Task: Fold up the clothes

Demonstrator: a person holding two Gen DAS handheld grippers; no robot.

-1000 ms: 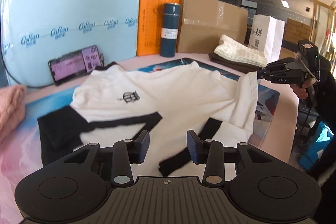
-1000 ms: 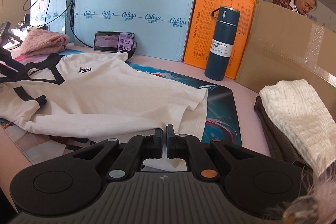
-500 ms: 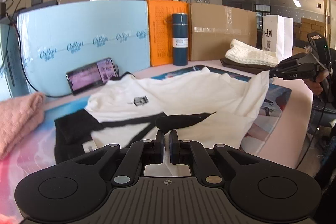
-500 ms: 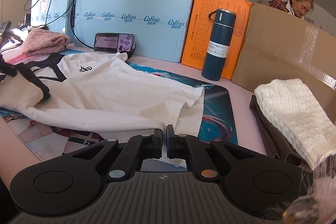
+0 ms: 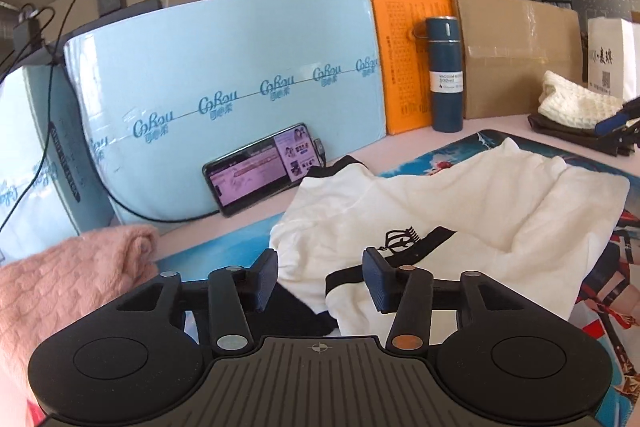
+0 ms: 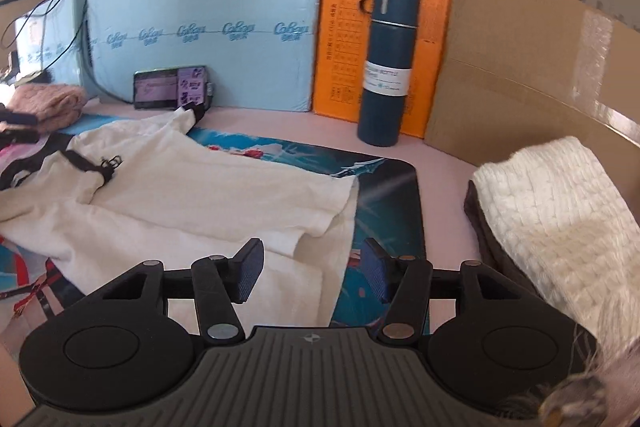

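Lying part-folded on the printed mat (image 6: pixel 384 183), the white shirt (image 5: pixel 460 211) has one long side turned over itself, its long axis running from the black collar end by the phone (image 5: pixel 260 167) toward the hem near the flask (image 6: pixel 386 67). The left tool (image 5: pixel 320 283) hovers over the collar and black sleeve band, jaws wide apart, gripping nothing. The right tool (image 6: pixel 312 269) hangs over the hem corner, likewise spread and empty. Each tool has shirt directly ahead and below; the left sits nearer the collar end, the right nearer the hem. A second fold probably comes next. A pink sweater (image 5: pixel 68 287) lies left of the shirt, a white knit (image 6: pixel 560 219) right.
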